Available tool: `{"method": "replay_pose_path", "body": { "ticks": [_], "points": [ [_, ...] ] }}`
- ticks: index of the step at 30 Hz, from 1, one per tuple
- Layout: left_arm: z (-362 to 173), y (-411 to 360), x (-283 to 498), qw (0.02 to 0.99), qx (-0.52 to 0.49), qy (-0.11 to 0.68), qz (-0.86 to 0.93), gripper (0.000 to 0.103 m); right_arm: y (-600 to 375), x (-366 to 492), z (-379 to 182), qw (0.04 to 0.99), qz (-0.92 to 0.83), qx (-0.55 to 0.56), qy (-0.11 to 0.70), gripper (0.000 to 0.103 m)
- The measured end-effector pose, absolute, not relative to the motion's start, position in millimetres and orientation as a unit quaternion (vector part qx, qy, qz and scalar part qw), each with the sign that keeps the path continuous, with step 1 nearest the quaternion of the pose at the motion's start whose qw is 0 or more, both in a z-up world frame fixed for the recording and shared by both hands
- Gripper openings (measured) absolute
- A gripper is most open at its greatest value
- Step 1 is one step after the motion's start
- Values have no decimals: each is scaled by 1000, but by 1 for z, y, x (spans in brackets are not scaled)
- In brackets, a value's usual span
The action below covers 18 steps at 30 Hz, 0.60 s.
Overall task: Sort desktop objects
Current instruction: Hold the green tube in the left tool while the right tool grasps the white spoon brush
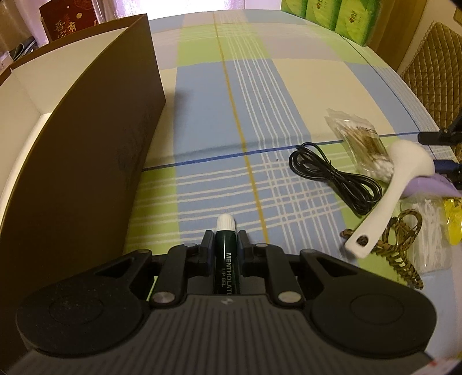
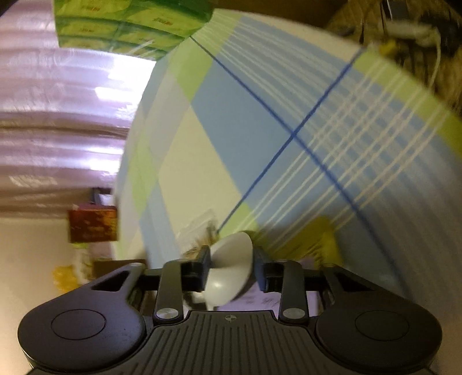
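- Green lip gel (image 1: pixel 226 256) pinched in left tool (image 1: pixel 226 241), lower centre, beside brown box (image 1: pixel 86 161).
- White spoon (image 2: pixel 231 268) clamped in right tool (image 2: pixel 231 261), lifted above counter (image 2: pixel 245 115).

Tong-held lip gel (image 1: pixel 225 256), white spoon (image 2: pixel 229 268)

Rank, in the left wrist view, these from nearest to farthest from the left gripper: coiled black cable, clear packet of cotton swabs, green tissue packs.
From the left gripper, holding the dark green lip gel tube:
1. Coiled black cable, ahead to the right.
2. Clear packet of cotton swabs, just beyond the cable, further right.
3. Green tissue packs, at the table's far edge.
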<state>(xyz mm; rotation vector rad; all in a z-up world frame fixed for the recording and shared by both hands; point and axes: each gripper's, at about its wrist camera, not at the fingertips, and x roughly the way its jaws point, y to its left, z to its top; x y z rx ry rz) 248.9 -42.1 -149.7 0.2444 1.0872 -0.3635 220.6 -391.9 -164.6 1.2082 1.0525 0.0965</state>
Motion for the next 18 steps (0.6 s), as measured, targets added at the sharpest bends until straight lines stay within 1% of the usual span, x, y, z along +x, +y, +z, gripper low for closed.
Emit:
{"method": "replay_pose_path", "body": {
  "ticks": [2,5,7,12,18],
  "points": [
    [-150,-42,249,833,115,513,-172,13,-391,218,-169,682,50,564,463,27],
    [-149,-42,250,833,113,513,-172,13,-387,214,-174,663,64,599,444,22],
    [-149,-42,250,833,112,513,-172,13,-384,215,-179,649,71,622,431,15],
    [-148,-42,251,834,113,512,-174,13,-380,216,-182,633,84,666,386,3],
    [-146,-43,248,831,116,512,-185,12,-378,215,-153,654,121,655,358,0]
  ]
}}
